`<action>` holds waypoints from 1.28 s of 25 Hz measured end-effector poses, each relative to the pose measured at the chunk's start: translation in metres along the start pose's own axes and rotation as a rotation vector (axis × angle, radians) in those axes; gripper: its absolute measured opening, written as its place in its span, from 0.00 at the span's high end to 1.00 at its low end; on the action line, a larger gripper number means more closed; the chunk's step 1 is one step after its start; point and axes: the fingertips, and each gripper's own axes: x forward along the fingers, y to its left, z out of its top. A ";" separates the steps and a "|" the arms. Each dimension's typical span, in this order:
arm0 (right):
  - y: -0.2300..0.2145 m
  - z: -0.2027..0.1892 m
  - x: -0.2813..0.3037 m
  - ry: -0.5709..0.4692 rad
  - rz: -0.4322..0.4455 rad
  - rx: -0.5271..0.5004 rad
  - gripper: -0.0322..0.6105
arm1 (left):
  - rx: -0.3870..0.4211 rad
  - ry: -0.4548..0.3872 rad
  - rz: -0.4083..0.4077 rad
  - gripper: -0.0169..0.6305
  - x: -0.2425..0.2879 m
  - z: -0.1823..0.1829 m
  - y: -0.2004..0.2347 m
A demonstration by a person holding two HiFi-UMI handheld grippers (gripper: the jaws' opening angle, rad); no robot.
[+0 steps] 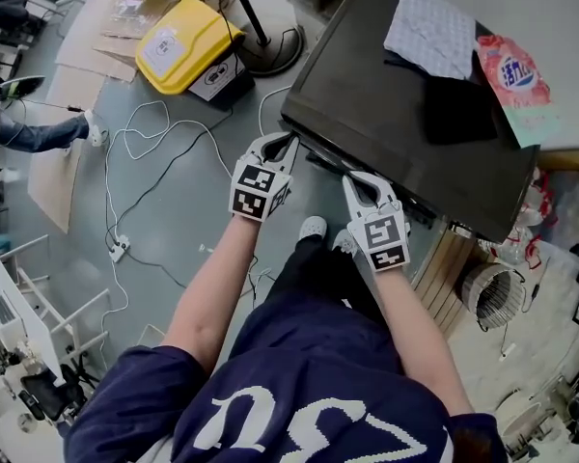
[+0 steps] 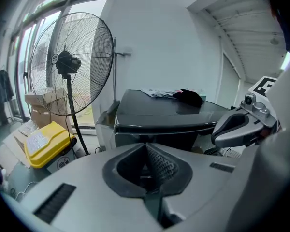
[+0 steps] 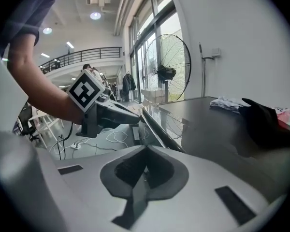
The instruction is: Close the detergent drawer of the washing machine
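The washing machine [image 1: 396,114] is dark with a flat glossy top and stands at the upper right of the head view. A narrow dark piece, seemingly the detergent drawer [image 1: 323,160], juts slightly from its front edge. My left gripper [image 1: 288,143] is shut and empty, its tips close to the machine's front left corner. My right gripper [image 1: 350,177] is also shut and empty, just right of that piece. In the left gripper view the machine's front [image 2: 154,127] lies straight ahead beyond the closed jaws. The right gripper view looks along the machine's top [image 3: 208,124], with the left gripper [image 3: 111,114] beside it.
A white cloth [image 1: 429,32], a black cloth [image 1: 458,109] and a pink packet [image 1: 516,75] lie on the machine. A standing fan [image 2: 70,64] and a yellow box [image 1: 183,41] are to the left. Cables [image 1: 145,162] run across the floor. A small round fan [image 1: 492,292] sits at the right.
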 end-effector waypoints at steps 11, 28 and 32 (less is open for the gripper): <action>-0.010 0.003 0.005 -0.005 -0.079 0.029 0.93 | -0.056 0.000 0.000 0.94 0.008 0.003 0.000; -0.029 0.046 -0.029 -0.138 -0.131 0.066 0.92 | 0.015 -0.047 0.072 0.94 -0.011 0.033 0.000; -0.050 0.072 -0.060 -0.248 -0.175 0.111 0.93 | 0.043 -0.120 0.090 0.94 -0.030 0.067 -0.001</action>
